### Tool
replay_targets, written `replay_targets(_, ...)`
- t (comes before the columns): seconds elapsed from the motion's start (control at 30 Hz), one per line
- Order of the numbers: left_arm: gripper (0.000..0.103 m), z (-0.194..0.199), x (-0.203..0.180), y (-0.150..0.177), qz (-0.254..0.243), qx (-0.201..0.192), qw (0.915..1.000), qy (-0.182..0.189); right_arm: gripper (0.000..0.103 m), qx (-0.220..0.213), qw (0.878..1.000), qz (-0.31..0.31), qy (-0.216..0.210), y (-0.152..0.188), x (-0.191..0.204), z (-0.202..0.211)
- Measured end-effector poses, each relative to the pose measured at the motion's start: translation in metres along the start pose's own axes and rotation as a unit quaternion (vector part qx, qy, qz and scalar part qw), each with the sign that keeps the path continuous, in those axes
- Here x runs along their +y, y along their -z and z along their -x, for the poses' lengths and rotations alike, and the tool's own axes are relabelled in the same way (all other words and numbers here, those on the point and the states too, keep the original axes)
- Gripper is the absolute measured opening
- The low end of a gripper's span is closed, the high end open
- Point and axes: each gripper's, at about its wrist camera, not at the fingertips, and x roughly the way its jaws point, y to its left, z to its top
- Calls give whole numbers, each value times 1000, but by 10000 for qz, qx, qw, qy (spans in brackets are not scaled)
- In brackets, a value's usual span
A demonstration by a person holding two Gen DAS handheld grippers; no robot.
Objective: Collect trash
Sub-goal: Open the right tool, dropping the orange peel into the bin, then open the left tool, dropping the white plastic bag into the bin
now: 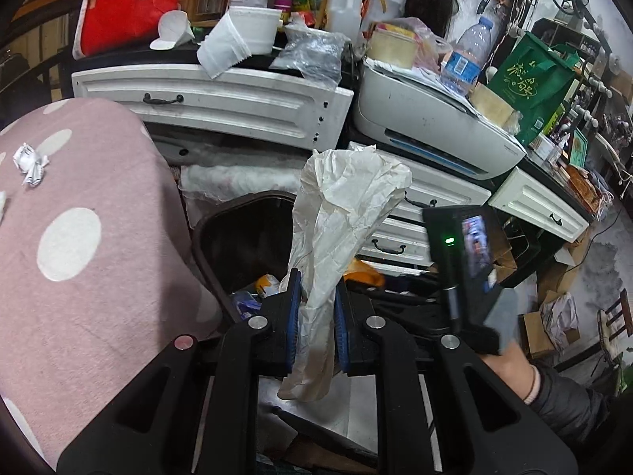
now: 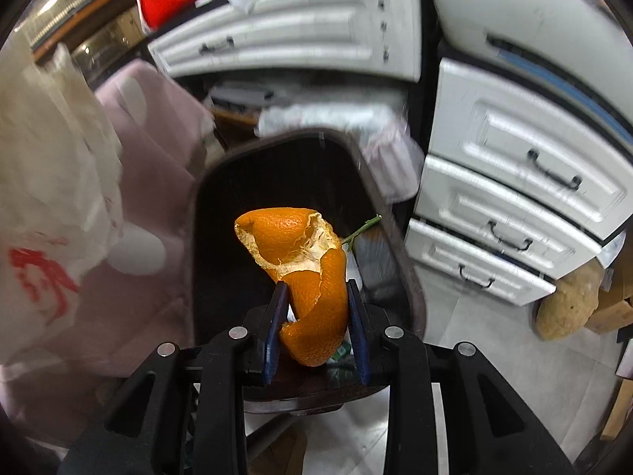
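Cluttered home rm: drawers (image 1: 213, 99), printer (image 1: 427, 126).

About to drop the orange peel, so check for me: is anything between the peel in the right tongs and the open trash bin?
Nothing visible blocks it. The orange peel, gripped in the right tongs, hangs over the dark open mouth of the trash bin, with no lid or object between them.

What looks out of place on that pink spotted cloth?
A crumpled white paper scrap lies loose on the pink spotted cloth, far from the dark trash bin. It looks like litter not yet collected.
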Motion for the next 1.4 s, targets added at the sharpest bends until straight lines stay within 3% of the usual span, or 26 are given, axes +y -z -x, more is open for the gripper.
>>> replay_targets(0.17, 16, -10, -1, -1, -12, 129, 9999, -32, 31, 340, 9994, 30, -14, 7, 3, -34)
replay_targets(0.3, 16, -20, -1, 1, 16, 251, 9997, -20, 43, 399, 9992, 18, -64, 11, 5, -47)
replay_targets(0.37, 16, -25, -1, 2, 14, 300, 9995, -26, 53, 322, 9995, 4, -20, 12, 5, -46)
replay_targets(0.5, 16, -36, -2, 6, 15, 408, 9992, -56, 55, 89, 9998, -38, 149, 12, -1, -28)
replay_targets(0.77, 16, -57, -5, 14, -55, 620, 9980, -71, 73, -521, 9960, -256, 677, 14, -27, 20)
replay_targets(1.07, 16, -82, -8, 19, -109, 860, 9962, -124, 77, -819, 9901, -666, 929, 18, -52, 47)
replay_targets(1.4, 16, -99, -14, 19, -294, 1037, 9941, -128, 79, -1009, 9873, -835, 896, 17, -57, 60)
